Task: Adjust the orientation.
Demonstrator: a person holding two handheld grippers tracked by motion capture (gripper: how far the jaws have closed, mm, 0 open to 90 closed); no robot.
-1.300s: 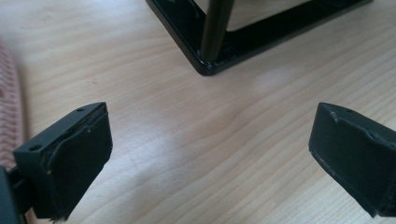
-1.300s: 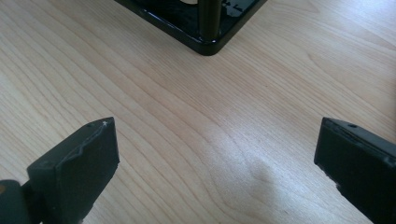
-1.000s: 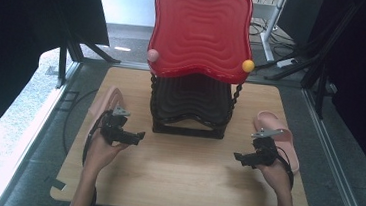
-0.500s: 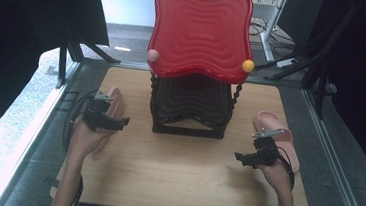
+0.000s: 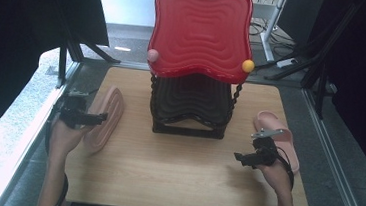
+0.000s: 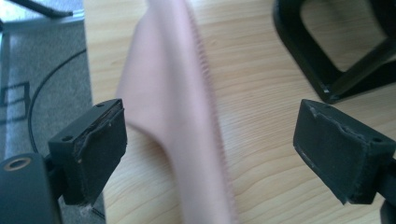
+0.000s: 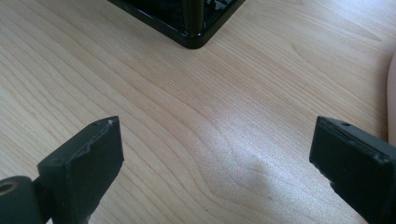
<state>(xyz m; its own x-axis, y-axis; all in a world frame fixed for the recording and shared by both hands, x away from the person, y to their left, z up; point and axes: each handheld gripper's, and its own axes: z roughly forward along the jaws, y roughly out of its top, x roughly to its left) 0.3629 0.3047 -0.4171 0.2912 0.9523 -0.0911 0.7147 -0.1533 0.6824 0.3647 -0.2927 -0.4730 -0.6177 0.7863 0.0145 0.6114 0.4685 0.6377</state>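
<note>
Blurring pink slipper w/ toe cut off between apart left gripper, right gripper apart, empty.

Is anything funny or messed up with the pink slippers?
Yes. The left slipper lies tipped up on its edge, ridged sole showing, between the open left gripper jaws. The right slipper lies flat, strap up. Nothing looks broken.

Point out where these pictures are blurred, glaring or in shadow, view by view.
High view: daylight washes out the floor beyond the red tray, and both sides are dark. Left gripper view: the pink slipper is soft with blur, its ridged edge smeared. Right gripper view: a bright sheen lies on the table, with a faint shadow low in it.
</note>
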